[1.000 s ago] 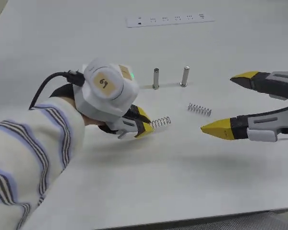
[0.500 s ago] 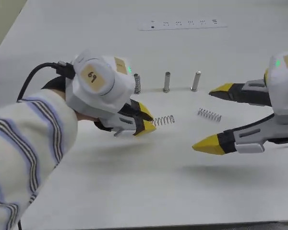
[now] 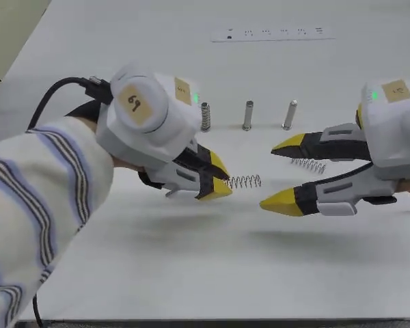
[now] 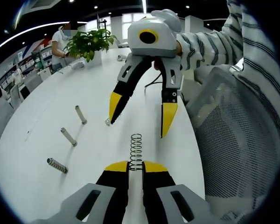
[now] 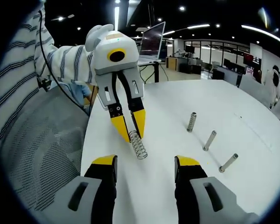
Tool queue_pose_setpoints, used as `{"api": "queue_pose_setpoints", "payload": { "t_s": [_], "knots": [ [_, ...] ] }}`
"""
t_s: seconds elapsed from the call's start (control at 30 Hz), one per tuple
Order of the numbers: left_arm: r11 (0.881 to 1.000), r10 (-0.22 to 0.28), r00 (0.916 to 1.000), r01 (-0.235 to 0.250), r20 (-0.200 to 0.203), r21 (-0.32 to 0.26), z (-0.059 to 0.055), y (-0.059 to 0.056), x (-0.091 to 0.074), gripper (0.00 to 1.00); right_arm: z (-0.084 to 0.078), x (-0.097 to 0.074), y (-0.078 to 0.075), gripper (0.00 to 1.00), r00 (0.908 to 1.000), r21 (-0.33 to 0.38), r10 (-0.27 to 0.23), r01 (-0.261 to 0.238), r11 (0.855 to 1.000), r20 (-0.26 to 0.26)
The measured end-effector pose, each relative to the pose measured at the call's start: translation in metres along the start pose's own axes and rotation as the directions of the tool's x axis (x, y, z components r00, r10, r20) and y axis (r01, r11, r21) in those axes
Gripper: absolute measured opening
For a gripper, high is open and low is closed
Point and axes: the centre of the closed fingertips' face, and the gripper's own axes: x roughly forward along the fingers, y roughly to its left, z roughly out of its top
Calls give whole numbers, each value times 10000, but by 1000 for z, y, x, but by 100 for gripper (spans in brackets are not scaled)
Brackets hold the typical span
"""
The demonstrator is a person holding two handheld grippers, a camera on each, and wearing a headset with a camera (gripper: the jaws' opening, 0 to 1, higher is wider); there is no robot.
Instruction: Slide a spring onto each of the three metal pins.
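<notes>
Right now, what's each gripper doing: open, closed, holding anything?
Left gripper: closed, holding one end of a spring.
Right gripper: open, holding nothing.

Left tongs (image 3: 219, 183) pinch a spring (image 3: 244, 182) end; right tongs (image 3: 277, 174) face them, jaws spread wide.

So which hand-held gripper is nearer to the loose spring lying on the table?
Right. The right hand-held gripper hangs open close to the loose spring, which lies near one jaw tip. The left hand-held gripper is farther off, shut on a second spring.
</notes>
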Motion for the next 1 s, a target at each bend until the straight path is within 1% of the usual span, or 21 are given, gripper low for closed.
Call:
{"api": "queue_pose_setpoints", "payload": {
  "t_s": [0.27,0.33,0.4,0.47,0.63,0.83,1.0],
  "knots": [
    [10000,-72,10000,71,40,61,1,-4,-1,2,-2,9,10,33,9992,-61,403,-404,9992,-68],
    [10000,-74,10000,73,54,66,2,-6,-1,2,-3,11,14,26,9983,-87,560,-562,9984,-157],
    [9999,-88,10000,87,47,59,2,-7,0,2,-7,12,18,19,9963,-96,788,-791,9968,-354],
    [9999,-119,9999,119,20,106,1,-10,0,2,-8,12,19,13,9960,-158,802,-808,9966,-407],
    [9997,-206,9998,206,-10,153,1,-14,1,2,-5,11,20,9,9957,-117,877,-880,9960,-298],
    [9993,-309,9995,309,14,217,2,-20,2,2,-7,9,26,8,9919,-118,1182,-1189,9928,-465],
    [9995,-293,9995,291,132,138,2,-23,3,2,-8,8,28,8,9910,-41,1239,-1242,9922,-504]
  ]
}}
